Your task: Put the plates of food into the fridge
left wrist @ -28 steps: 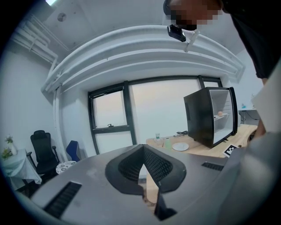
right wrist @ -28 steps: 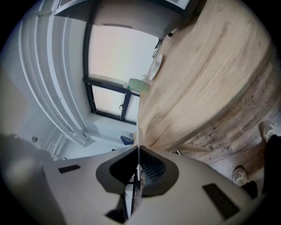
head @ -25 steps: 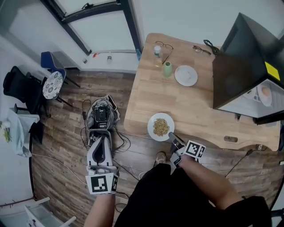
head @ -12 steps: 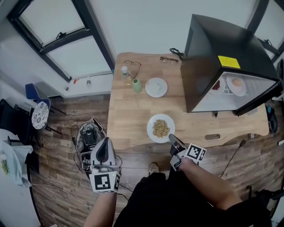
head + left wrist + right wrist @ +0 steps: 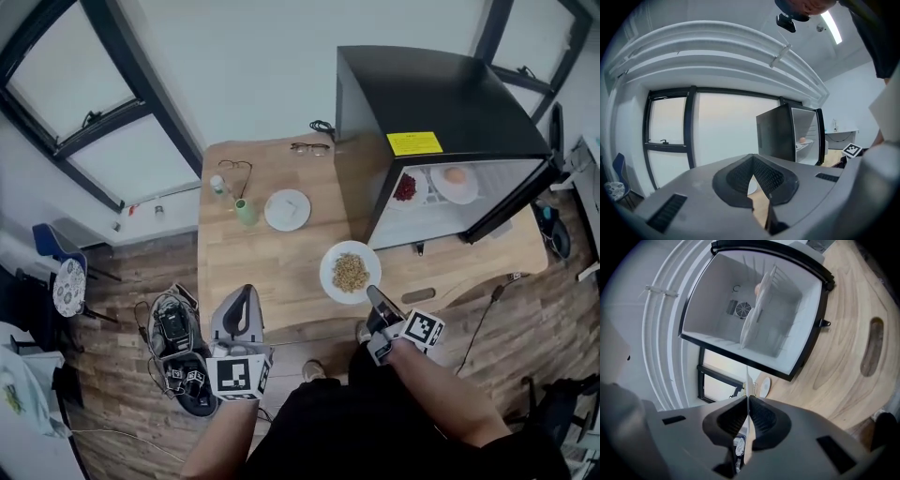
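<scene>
In the head view, the black mini fridge with a white interior (image 5: 441,103) stands open at the upper right on the light wooden table (image 5: 253,262). Two white plates are already on its shelf, one with red food (image 5: 405,187) and one with a pale orange lump (image 5: 454,177). Just in front of the fridge, at the middle of the frame, the white plate of brown grain (image 5: 350,273) is held over the table's near edge. The right gripper (image 5: 371,292) has it by the near rim. Further back, left of centre, a second white plate (image 5: 287,210) rests on the table. I cannot tell whether there is food on it. The left gripper (image 5: 246,290) hangs low at the lower left, off the table and well apart from everything on it.

In the left gripper view, the left gripper (image 5: 752,164) has its jaws brought together at the tips with nothing between them. The open fridge (image 5: 787,136) shows at the right.

In the right gripper view, the right gripper (image 5: 748,401) is clamped almost fully closed on the thin white plate rim (image 5: 747,380), seen edge-on. The fridge's white cavity (image 5: 754,310) fills the upper frame, with shelf room apparently free.

As a judgement, the task is about half done. Two plates are stored, the grain plate is on its way in, and the far plate may remain.
</scene>
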The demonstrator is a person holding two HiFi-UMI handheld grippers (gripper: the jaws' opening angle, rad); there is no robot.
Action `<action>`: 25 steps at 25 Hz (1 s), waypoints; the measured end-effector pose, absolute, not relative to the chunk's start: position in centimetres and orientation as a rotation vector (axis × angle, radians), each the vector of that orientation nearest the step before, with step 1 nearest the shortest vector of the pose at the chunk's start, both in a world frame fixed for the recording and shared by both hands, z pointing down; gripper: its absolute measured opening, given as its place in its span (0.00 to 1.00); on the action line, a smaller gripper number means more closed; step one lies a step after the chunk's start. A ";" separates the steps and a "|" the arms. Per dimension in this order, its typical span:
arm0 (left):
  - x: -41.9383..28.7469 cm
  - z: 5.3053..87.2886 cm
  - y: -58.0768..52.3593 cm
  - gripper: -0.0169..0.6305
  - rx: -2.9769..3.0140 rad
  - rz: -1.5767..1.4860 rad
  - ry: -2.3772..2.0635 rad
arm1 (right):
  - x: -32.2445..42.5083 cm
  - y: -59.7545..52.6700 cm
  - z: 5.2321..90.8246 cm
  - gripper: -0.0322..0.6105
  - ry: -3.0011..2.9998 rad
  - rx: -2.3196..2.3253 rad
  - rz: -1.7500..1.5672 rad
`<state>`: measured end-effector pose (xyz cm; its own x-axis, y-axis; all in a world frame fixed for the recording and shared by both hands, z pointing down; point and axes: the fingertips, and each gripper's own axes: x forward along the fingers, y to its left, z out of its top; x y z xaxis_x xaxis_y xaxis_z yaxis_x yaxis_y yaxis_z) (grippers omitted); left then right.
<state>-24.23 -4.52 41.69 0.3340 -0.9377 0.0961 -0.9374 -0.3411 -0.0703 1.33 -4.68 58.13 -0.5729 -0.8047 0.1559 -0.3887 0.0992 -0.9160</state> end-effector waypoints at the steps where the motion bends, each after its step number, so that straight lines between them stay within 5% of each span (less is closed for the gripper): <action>1: -23.3 41.7 -5.0 0.03 -2.582 -0.185 1.779 | 2.3 -4.6 58.1 0.10 1.982 -1.184 -1.465; 25: -5.4 41.3 -13.9 0.03 -2.737 -0.171 1.506 | 19.9 -6.8 57.0 0.10 1.800 -1.348 -1.338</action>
<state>-5.44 -13.86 41.26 0.5307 -0.8428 0.0894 -0.8414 -0.5366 -0.0643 19.95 -6.80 57.04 -0.3706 -0.9172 0.1464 -0.4048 0.0176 -0.9142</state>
